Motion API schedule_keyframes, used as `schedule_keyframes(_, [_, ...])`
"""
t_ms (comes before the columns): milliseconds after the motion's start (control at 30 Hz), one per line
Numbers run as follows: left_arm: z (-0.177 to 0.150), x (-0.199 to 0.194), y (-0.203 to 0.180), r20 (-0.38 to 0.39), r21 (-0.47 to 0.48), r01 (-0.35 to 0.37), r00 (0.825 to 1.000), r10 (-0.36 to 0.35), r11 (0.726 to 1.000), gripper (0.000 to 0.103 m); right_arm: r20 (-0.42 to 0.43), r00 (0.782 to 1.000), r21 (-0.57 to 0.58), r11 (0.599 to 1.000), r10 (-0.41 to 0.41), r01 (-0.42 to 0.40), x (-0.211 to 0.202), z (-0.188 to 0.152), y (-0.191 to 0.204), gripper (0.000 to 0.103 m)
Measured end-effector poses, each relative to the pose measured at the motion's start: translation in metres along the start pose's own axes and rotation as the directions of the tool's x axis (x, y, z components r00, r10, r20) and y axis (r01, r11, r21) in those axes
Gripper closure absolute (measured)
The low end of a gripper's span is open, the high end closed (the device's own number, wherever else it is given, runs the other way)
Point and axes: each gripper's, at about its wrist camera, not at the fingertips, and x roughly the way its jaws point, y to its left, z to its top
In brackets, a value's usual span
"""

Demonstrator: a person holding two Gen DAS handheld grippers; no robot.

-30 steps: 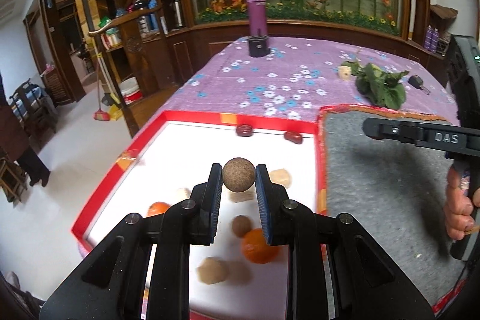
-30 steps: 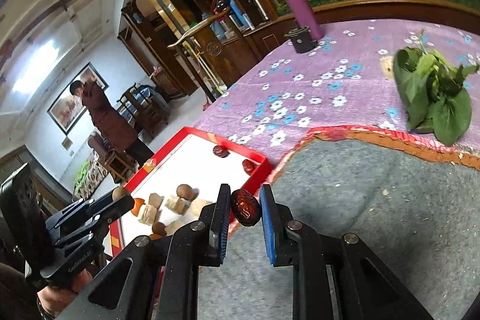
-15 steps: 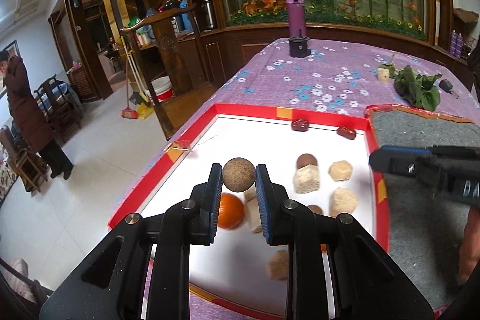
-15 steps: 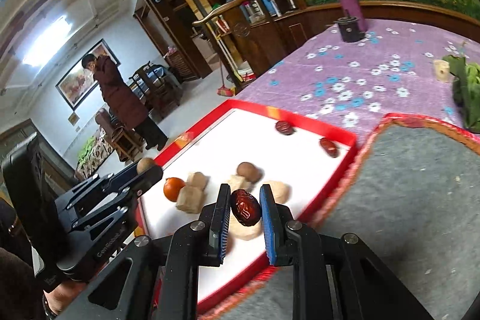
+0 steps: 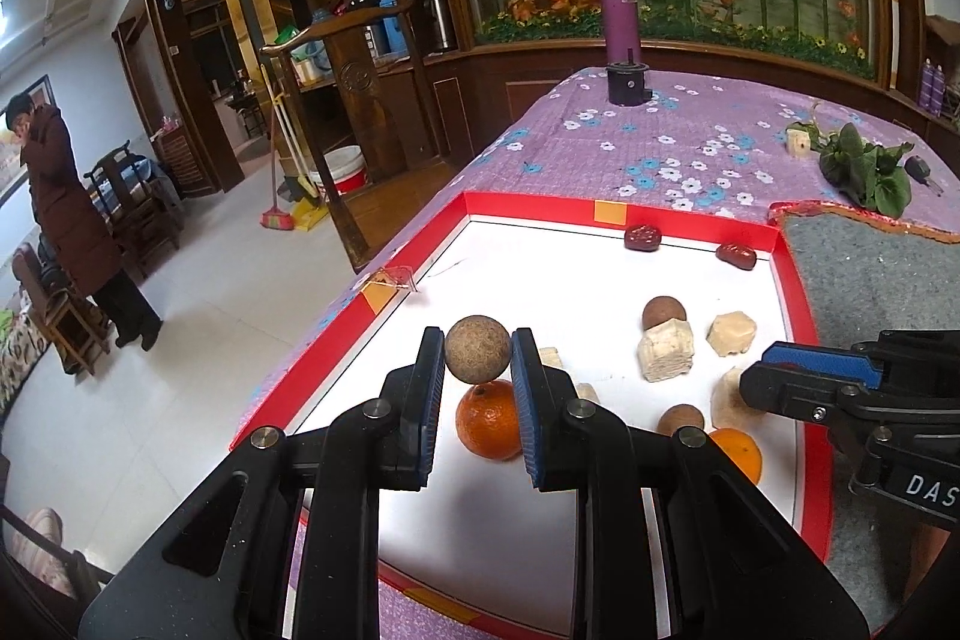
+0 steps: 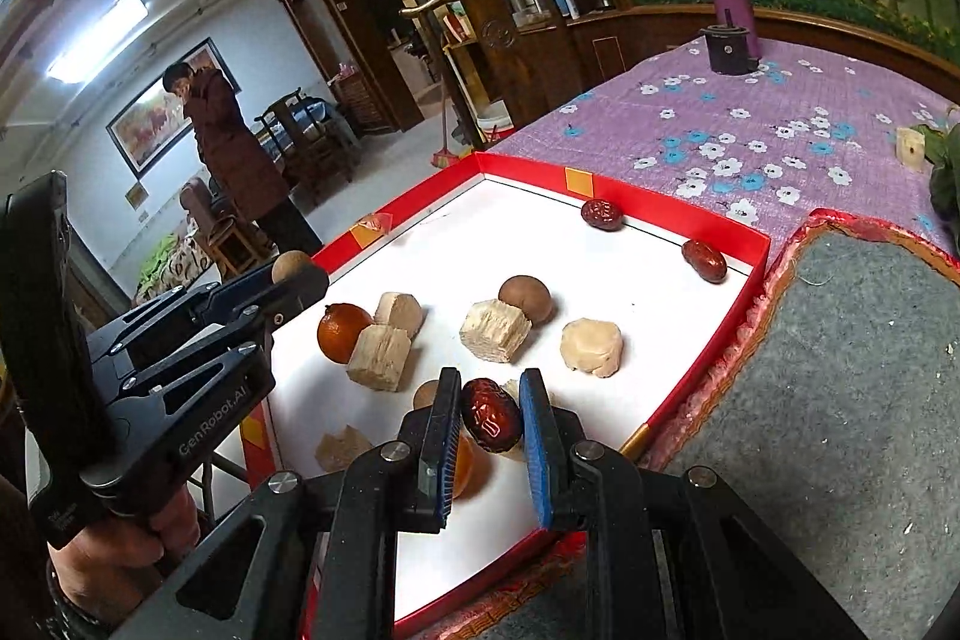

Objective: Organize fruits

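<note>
My left gripper (image 5: pixel 477 358) is shut on a round brown longan (image 5: pixel 477 348), held above the left part of the red-rimmed white tray (image 5: pixel 534 206). My right gripper (image 6: pixel 489 418) is shut on a dark red date (image 6: pixel 490 415) over the tray's near right part (image 6: pixel 714 364). In the tray lie two oranges (image 5: pixel 489 419) (image 5: pixel 737 454), two more longans (image 5: pixel 663 312) (image 5: pixel 680 419), several pale cubes (image 5: pixel 666 358) and two red dates (image 5: pixel 642 238) (image 5: pixel 735 255) at the far rim. The left gripper also shows in the right wrist view (image 6: pixel 294 274).
A grey felt mat (image 5: pixel 870 274) lies right of the tray on the purple flowered tablecloth (image 5: pixel 660 142). A purple flask (image 5: pixel 621 34), green leaves (image 5: pixel 864 166) and a small pale cube (image 5: pixel 798 141) are farther back. A person (image 5: pixel 66 220) stands on the floor at the left.
Both grippers have moved left over the tray, each still holding its fruit. The right gripper came off the grey mat to above the tray's near part.
</note>
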Motion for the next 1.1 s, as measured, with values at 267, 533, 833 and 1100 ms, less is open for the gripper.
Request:
schedule_keyframes(267, [-0.002, 0.008, 0.001, -0.015, 0.003, -0.012, 1.000, 0.012, 1.000, 0.081, -0.023, 1.000, 0.021, 1.000, 0.010, -0.009, 0.005, 0.000, -0.005, 0.084])
schedule_keyframes(533, [-0.006, 0.016, -0.004, -0.053, 0.028, -0.025, 0.998, 0.026, 0.999, 0.068, -0.029, 1.000, 0.069, 0.998, 0.007, -0.005, 0.008, 0.008, -0.022, 0.068])
schedule_keyframes(833, [-0.006, -0.003, -0.010, -0.046, 0.020, -0.006, 0.999, 0.007, 1.000, 0.038, 0.110, 0.994, 0.181, 0.983, -0.016, -0.004, -0.028, 0.015, -0.055, 0.059])
schedule_keyframes(1100, [0.003, -0.041, -0.031, -0.016, -0.027, -0.091, 0.996, 0.091, 0.995, 0.037, 0.179, 0.981, 0.183, 0.982, -0.080, 0.047, -0.059, 0.011, -0.056, 0.059])
